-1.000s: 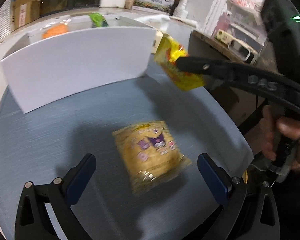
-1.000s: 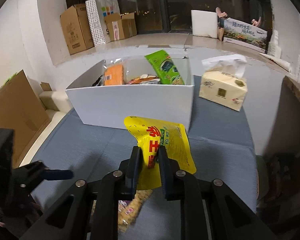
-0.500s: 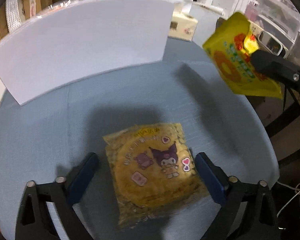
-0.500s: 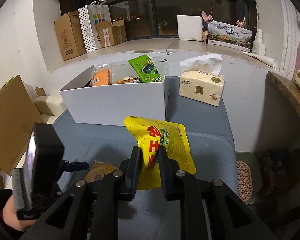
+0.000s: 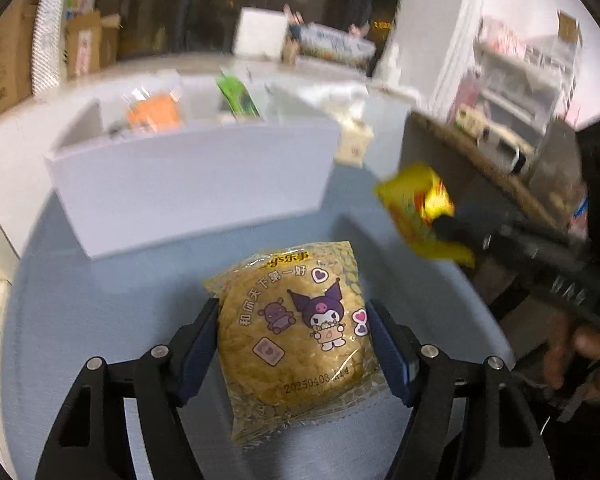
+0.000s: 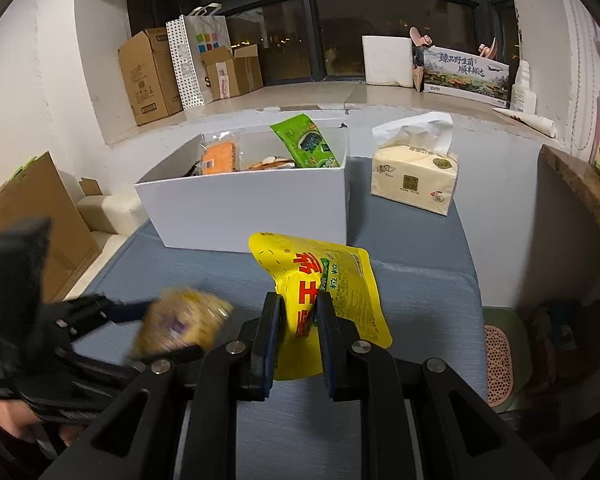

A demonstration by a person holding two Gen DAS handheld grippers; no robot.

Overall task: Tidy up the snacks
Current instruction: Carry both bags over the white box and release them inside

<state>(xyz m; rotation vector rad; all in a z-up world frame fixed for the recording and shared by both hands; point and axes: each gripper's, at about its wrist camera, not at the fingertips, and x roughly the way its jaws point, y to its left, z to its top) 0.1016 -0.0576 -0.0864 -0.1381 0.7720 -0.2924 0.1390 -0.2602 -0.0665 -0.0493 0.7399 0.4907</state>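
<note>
1. Left tongs (image 5: 294, 344) closed on the cartoon-printed snack pack (image 5: 296, 332), blue pads pressed against both of its sides; pack lifted clear of the blue-grey bench (image 5: 80, 320), printed face up toward the camera.
2. Right tongs (image 6: 298, 316) clamped on the yellow snack pouch (image 6: 320, 280), gripping its lower part, pouch standing up out of the jaws above the bench.
3. Seen from the right wrist: cartoon pack blurred at lower left in the left tongs, beside and lower than the yellow pouch, the two apart.
4. White box (image 6: 252, 208) at the far side of the bench, open at the top, beyond both held packs.
5. Inside the box: a green packet (image 6: 304, 142) leaning upright toward the right wall, an orange packet (image 6: 220, 158) toward the left, other wrappers between them too small to tell.
6. Tissue pack (image 6: 414, 178) just to the right of the box, on the bench, a sheet sticking up from the top.
</note>
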